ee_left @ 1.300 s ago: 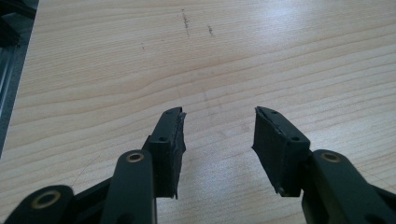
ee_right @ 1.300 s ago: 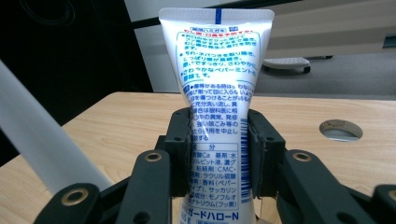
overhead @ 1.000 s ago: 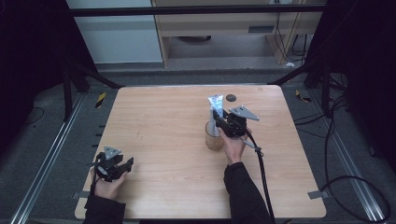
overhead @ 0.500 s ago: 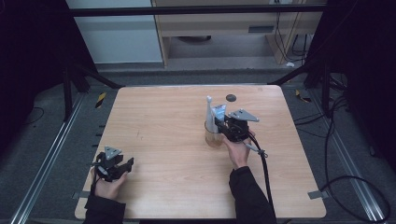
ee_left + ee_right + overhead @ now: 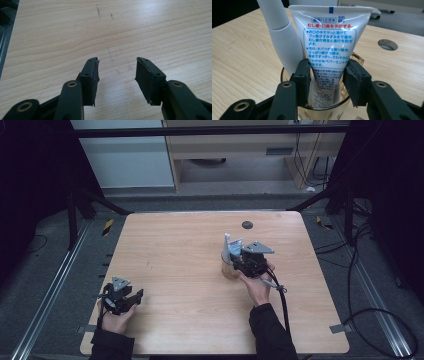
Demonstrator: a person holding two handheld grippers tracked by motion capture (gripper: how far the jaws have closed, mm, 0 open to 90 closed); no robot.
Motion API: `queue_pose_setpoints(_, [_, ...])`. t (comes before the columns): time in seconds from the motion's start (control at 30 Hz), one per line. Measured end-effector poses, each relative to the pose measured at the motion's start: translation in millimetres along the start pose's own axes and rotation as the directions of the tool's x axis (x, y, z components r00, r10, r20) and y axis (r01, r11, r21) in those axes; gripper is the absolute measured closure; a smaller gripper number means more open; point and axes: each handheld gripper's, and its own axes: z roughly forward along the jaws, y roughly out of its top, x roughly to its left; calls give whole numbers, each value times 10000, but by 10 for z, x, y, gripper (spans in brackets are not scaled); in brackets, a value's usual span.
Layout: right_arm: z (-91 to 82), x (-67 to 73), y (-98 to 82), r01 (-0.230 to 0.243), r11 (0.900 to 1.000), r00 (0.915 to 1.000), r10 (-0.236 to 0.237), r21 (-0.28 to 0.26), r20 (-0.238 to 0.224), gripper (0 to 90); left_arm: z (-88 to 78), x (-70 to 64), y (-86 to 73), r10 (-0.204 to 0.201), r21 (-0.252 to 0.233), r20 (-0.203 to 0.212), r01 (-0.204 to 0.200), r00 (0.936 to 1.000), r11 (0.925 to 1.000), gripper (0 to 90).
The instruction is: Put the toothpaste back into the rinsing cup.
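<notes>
As the right tool (image 5: 325,75) had just been opening around the toothpaste tube (image 5: 329,40) standing in the cup (image 5: 322,110) mid-desk (image 5: 170,250), the release step seemed underway, calling for a clean withdrawal, while the left tool (image 5: 116,75) rested released.

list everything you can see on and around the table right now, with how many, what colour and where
Table: one, light wood, centre of the high view.
Cup: one, clear brownish, right of the table's middle.
Toothpaste tube: one, white with blue and red print, standing in the cup, between the right gripper's jaws.
Handle: one, white, leaning in the cup beside the tube; what tool it belongs to I cannot tell.
Round hole: one, dark, far side of the tabletop.
Left gripper: one, black, near left corner, jaws apart over bare wood.
Right gripper: one, black, at the cup; its jaws have just been opening around the tube.
</notes>
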Motion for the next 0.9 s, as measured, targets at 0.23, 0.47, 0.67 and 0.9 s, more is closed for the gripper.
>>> queue_pose_setpoints(0.23, [-192,-31,57,-72,9987,10000,72,-499,5,547,-4,-4,-1,5,-7,4,-5,10000,10000,519])
queue_pose_setpoints(0.47, [-553,-150,-53,-789,9947,9961,761,-663,-438,391,0,-9,-3,25,-6,22,-25,10000,10000,514])
queue_pose_setpoints(0.67, [-847,-331,-373,-1020,9947,9941,1016,-96,-369,211,8,-21,-6,100,39,56,-100,9999,9999,503])
queue_pose_setpoints(0.9, [-1070,-604,-833,-1418,9885,9893,1398,518,407,168,21,-33,-11,174,94,100,-175,9998,9998,473])
